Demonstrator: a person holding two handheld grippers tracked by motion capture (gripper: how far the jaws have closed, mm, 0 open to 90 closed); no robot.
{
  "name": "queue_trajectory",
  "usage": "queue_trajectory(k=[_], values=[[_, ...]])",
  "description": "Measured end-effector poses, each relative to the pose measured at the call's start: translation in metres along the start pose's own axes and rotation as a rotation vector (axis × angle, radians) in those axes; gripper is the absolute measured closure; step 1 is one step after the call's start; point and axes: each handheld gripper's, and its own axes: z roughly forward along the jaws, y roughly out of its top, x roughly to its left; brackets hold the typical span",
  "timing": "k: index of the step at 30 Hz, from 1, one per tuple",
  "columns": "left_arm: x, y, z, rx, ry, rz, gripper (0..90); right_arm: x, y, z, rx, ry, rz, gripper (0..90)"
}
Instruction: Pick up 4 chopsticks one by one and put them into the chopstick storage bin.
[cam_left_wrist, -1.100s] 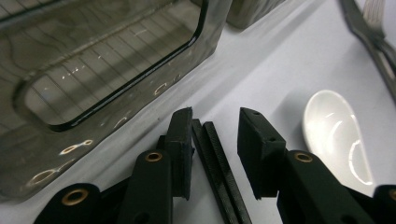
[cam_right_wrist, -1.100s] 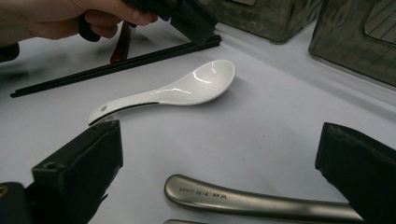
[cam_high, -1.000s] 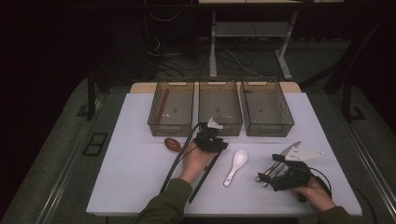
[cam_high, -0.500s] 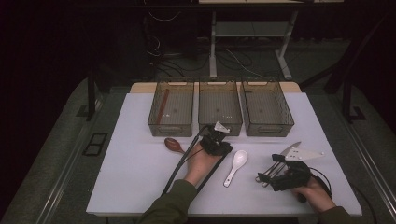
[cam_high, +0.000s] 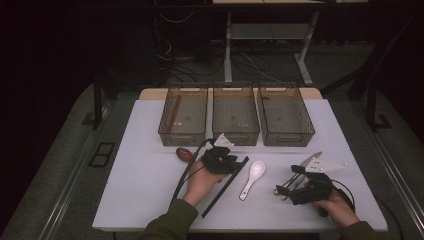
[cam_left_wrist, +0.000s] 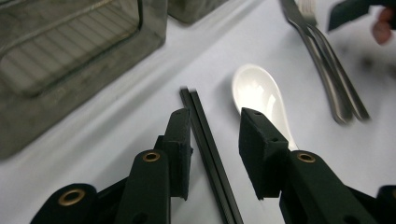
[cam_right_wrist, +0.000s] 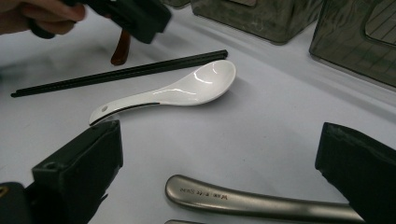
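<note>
Lowered since earlier, left tongs (cam_left_wrist: 215, 154) stand spread astride black chopsticks (cam_left_wrist: 205, 140); right tongs (cam_right_wrist: 224, 182) spread.

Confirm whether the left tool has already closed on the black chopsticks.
No: the left tool stands open, with the black chopsticks lying on the table between its jaws, ungripped.

A white table (cam_high: 140, 190) stands in a dark room; three see-through bins (cam_high: 235, 114) sit side by side along its far edge; the left bin (cam_high: 183, 114) has a long brown stick inside. On the table lie a white spoon (cam_high: 252, 177), black chopsticks (cam_high: 226, 185), some metal forks (cam_left_wrist: 327, 60) and a small brown spoon (cam_high: 184, 153).
</note>
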Motion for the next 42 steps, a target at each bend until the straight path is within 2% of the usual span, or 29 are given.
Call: queue_trajectory(k=[7, 12, 14, 15, 16, 18, 23, 25, 30, 39, 42], values=[[-0.016, -0.032, -0.031, 0.009, 0.007, 0.024, 70.4, 0.000, 0.000, 0.000, 0.001, -0.001, -0.001, 0.7], [-0.022, -0.056, -0.045, 0.006, 0.013, 0.000, 71.6, 0.000, 0.000, 0.001, 0.001, -0.002, 0.000, 0.7], [-0.023, -0.061, -0.048, -0.002, 0.014, -0.010, 72.2, 0.001, 0.000, 0.001, 0.002, -0.004, 0.000, 0.7], [-0.024, -0.061, -0.048, -0.009, 0.020, -0.010, 73.0, 0.001, 0.000, 0.001, 0.002, -0.004, 0.001, 0.7], [-0.025, -0.062, -0.049, 0.001, 0.028, 0.007, 73.8, 0.001, 0.000, 0.001, 0.002, -0.005, 0.000, 0.7], [-0.024, -0.061, -0.046, -0.013, 0.009, -0.011, 74.7, 0.001, 0.000, 0.001, 0.001, -0.007, -0.003, 0.7], [-0.024, -0.063, -0.037, 0.009, -0.011, -0.022, 75.5, 0.000, 0.000, 0.000, 0.003, -0.004, -0.003, 0.7], [-0.024, -0.063, -0.035, 0.028, -0.001, -0.004, 75.8, 0.000, 0.000, 0.001, 0.003, -0.004, -0.003, 0.7], [-0.024, -0.064, -0.033, 0.041, 0.001, -0.008, 77.7, 0.001, 0.000, 0.000, 0.001, -0.003, -0.004, 0.7], [-0.022, -0.065, -0.033, 0.065, 0.019, 0.012, 79.4, 0.001, 0.000, 0.000, 0.000, -0.004, -0.004, 0.7], [-0.022, -0.065, -0.031, 0.066, 0.019, 0.005, 79.4, 0.000, 0.000, 0.000, 0.000, -0.003, -0.005, 0.6]])
